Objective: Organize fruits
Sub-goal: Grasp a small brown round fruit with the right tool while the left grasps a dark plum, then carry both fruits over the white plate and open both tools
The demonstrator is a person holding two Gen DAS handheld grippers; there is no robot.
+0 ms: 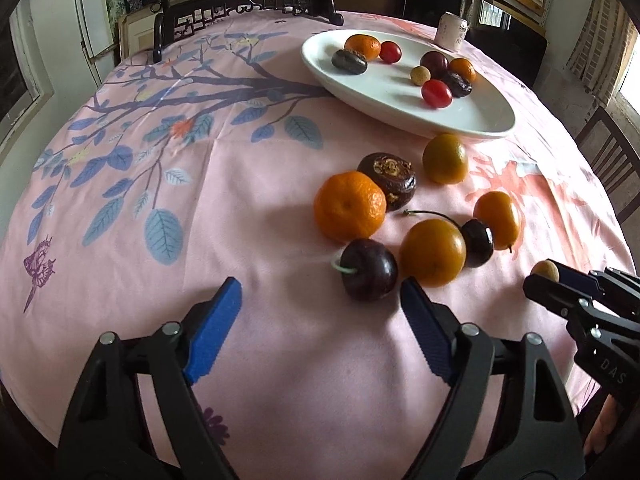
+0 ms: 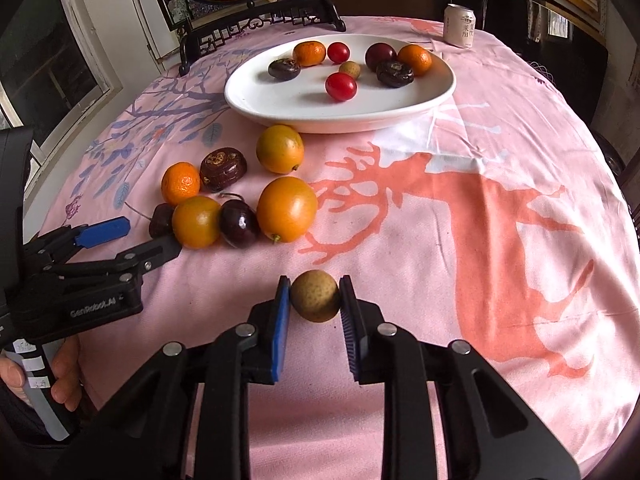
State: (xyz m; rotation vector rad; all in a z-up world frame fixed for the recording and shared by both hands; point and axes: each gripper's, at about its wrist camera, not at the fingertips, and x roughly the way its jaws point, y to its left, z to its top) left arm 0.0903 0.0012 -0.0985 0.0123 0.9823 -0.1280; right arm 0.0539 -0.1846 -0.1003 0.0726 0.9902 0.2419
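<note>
Left claw (image 1: 320,300) at the lower centre of the left wrist frame: spread wide, holding nothing, hovering low over the pink tabletop (image 1: 160,320) with a dark cherry (image 1: 369,275) just ahead of its right blue pad. Best kept there, out of the way, while the other claw works.

Loose pile across the middle of that frame: mandarin (image 1: 349,205) touching a brown water chestnut (image 1: 388,180), three kumquats (image 1: 433,251) around a second cherry (image 1: 478,242). Worth steering clear of these round things; any nudge likely sets them rolling.

White plate (image 2: 288,100) in the upper centre of the right wrist frame, already carrying mandarins, cherry tomatoes, a small longan and dark fruits. Free patch of white towards the near left of the dish: probably the safest landing spot.

Right claw (image 2: 314,300) at the lower centre of that frame: narrowed onto a tan longan (image 2: 315,295), both pads pressing its sides, fruit gripped near its widest part. Whether lifted off the cloth or only resting on it, hard to tell.

For a clean carry: steady squeeze, no harder than now, since a thin shell could crack. Lift straight up first, pass to the right of the pile, over the plate rim, then lower close to the dish before letting go, so no bounce or roll into the fruit beyond.

Drink can (image 2: 460,26) at the upper right, well apart from the route.
</note>
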